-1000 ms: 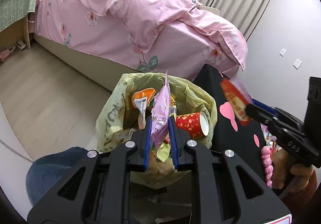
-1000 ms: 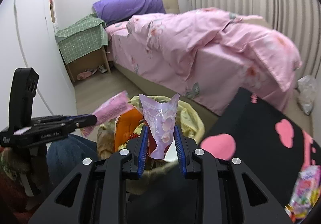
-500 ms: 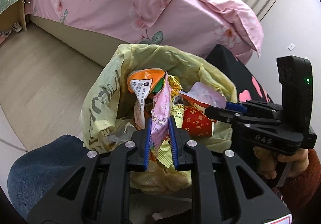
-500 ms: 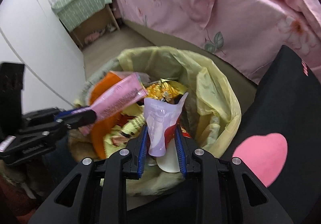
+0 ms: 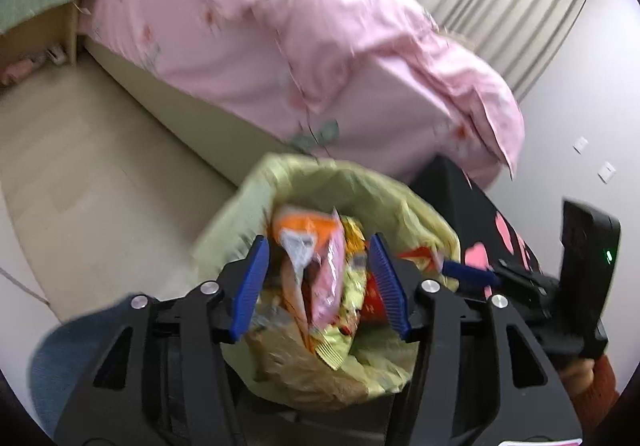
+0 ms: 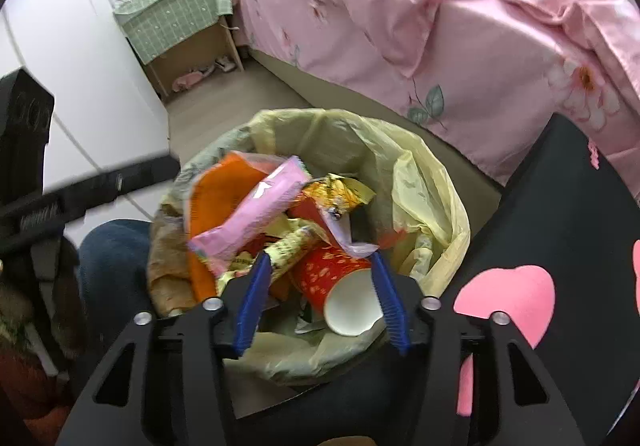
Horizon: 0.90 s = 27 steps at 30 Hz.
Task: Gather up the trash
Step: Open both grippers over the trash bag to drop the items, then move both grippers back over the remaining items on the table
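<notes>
Yellow plastic is lining the trash bin [image 6: 432, 206], and both tools are hanging over its mouth with their jaws spread. The left tool [image 5: 320, 278] has just been opening: half a second ago its blue pads were pinching a pink snack wrapper [image 5: 330, 278], which is now standing loose between them, touching neither pad, slipping down among the rubbish. The right tool [image 6: 320, 294] has just been opening too; the pale purple wrapper [image 6: 344, 234] it was pinching is now lying free on the heap, draped over the red paper cup [image 6: 340, 286], with nothing pressed between its pads. Judging from this, both pieces are being delivered and this round of collecting is finishing, so the hands are probably becoming free for more litter.

Inside the bin an orange packet [image 6: 224, 198], a gold foil wrapper [image 6: 340, 194] and other scraps are piling close to the rim, so further pieces may be sliding off. A black table with pink hearts [image 6: 560, 214] is standing just beside the bin, the pink-quilted bed [image 6: 440, 26] is lying beyond it, and a blue-jeaned knee [image 5: 80, 350] is sitting close against the bin's near side.
</notes>
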### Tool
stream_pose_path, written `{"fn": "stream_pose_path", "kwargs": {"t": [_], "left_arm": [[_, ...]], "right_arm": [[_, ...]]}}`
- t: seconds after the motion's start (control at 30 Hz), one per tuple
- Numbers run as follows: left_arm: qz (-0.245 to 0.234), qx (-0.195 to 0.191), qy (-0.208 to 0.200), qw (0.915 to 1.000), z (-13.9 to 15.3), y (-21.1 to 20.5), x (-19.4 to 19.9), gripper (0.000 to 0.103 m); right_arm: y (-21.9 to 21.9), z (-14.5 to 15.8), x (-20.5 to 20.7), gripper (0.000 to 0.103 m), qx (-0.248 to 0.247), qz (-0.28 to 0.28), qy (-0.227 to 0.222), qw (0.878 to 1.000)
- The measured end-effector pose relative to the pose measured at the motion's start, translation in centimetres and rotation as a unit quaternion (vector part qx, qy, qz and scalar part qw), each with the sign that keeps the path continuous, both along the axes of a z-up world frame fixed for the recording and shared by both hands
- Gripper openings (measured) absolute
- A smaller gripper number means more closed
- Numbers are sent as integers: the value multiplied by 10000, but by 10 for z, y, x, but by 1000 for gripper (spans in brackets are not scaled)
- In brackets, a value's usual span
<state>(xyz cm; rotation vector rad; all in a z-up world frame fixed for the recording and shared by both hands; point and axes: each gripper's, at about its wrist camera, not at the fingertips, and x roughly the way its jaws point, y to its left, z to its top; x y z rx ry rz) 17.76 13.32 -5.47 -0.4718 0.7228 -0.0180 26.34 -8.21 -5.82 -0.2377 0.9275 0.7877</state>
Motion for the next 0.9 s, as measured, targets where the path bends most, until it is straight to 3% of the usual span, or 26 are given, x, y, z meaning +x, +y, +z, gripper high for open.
{"fn": "stream_pose_path", "kwargs": {"t": [0.27, 0.5, 0.7, 0.8, 0.9], "left_arm": [[-140, 189, -343, 9991, 32, -21, -13, 55], [-951, 173, -510, 9940, 44, -86, -19, 55], [-1722, 112, -467, 9839, 45, -146, -22, 55], [-2152, 188, -367, 9757, 41, -182, -21, 55], [-2629, 292, -293, 9639, 38, -219, -19, 55]], "right_arm": [[-69, 43, -45, 59, 595, -597, -564, 9948], [-166, 64, -106, 67, 879, -1565, -1261, 9756], [-249, 69, -148, 70, 787, -2341, -1598, 9557], [-283, 63, -158, 71, 868, -2541, -1478, 9519], [-314, 54, -171, 71, 621, -2802, -1356, 9483]]}}
